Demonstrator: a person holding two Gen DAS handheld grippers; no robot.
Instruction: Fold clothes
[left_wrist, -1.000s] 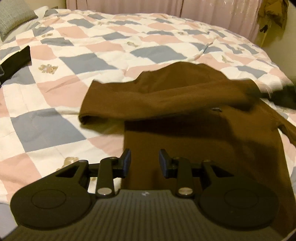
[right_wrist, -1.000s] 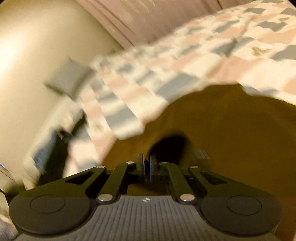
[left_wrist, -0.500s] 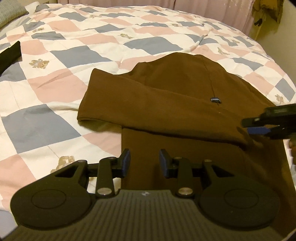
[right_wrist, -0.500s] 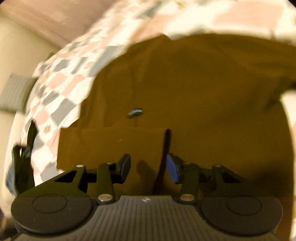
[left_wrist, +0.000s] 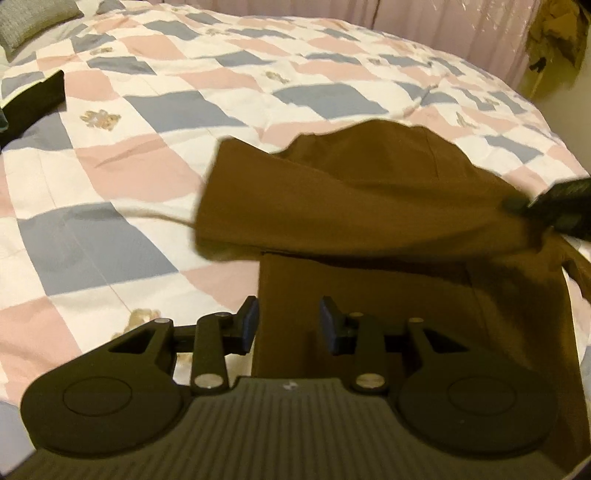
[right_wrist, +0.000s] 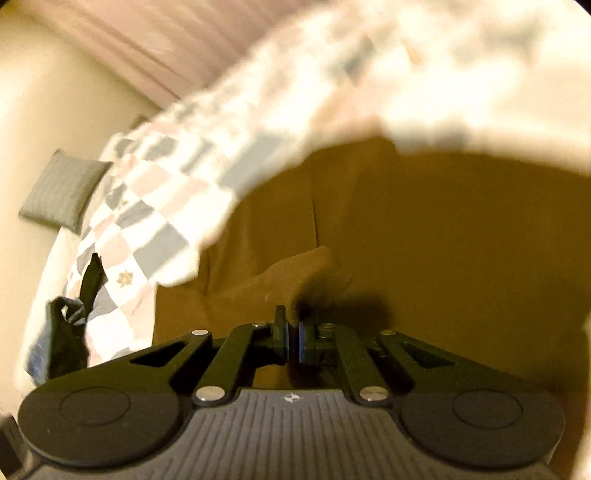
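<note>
Now, nearest me, the left tool (left_wrist: 288, 325) hovers wide and empty over the lower edge of the brown garment (left_wrist: 369, 206), which lies on the checked quilt (left_wrist: 147, 110) of the bed. Half a second ago the right tool (right_wrist: 291, 334) gaped open above the fabric; it has since pinched a bunch of brown cloth, so I judge another fold is starting. Farther off sit a dark item (left_wrist: 33, 96) and a grey pillow (right_wrist: 62, 192); no containers are visible.
</note>
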